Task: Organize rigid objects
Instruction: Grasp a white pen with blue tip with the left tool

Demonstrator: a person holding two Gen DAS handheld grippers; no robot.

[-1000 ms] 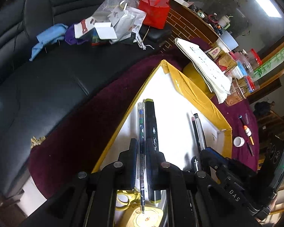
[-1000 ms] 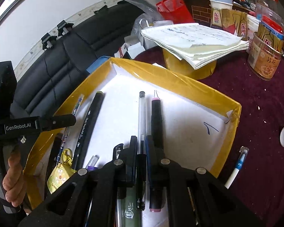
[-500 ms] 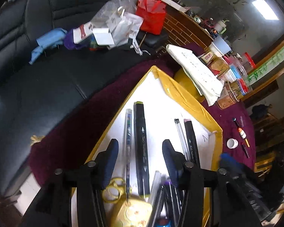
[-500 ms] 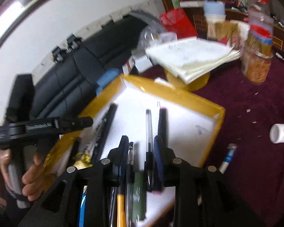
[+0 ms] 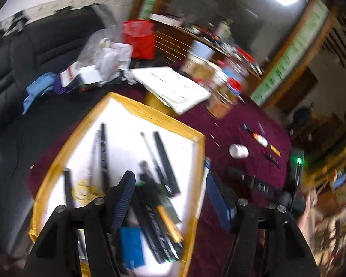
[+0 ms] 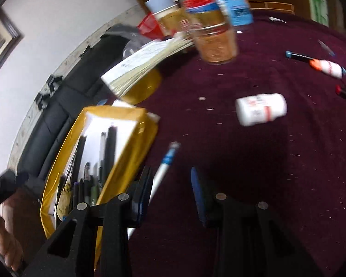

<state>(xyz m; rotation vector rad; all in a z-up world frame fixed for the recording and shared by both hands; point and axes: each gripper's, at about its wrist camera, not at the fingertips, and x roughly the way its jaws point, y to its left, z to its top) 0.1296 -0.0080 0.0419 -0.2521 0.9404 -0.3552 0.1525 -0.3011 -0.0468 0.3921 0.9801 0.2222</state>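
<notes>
Here, on the left side of the counter [image 5: 230,124] with its dark red cloth, sits the yellow-rimmed tray [image 5: 136,112] with a white floor. Pens and markers lie in it: a long black marker [image 5: 103,152] toward its left, a second black marker [image 5: 166,161] toward its right, and a blurred heap of pens [image 5: 156,212] at the near end. The left claw [image 5: 170,198] hangs above that near end. Its jaws have just been opening and stand wide apart, holding nothing; the heap shows between and below them, and the pads press on none of it.

Further right, the right claw [image 6: 170,196] is over bare cloth just beside the tray's right wall [image 6: 136,147]. Its jaws too have just been opening and stand partly apart, empty. A blue-and-white pen [image 6: 166,164] lies on the cloth, running down behind that claw's left finger [image 6: 141,196]; whether they touch I cannot tell. Beyond it, well apart, a white bottle [image 6: 260,110] lies on its side. At the far right edge of the cloth lie a few more pens and a small white-and-orange thing [image 6: 327,65].
</notes>
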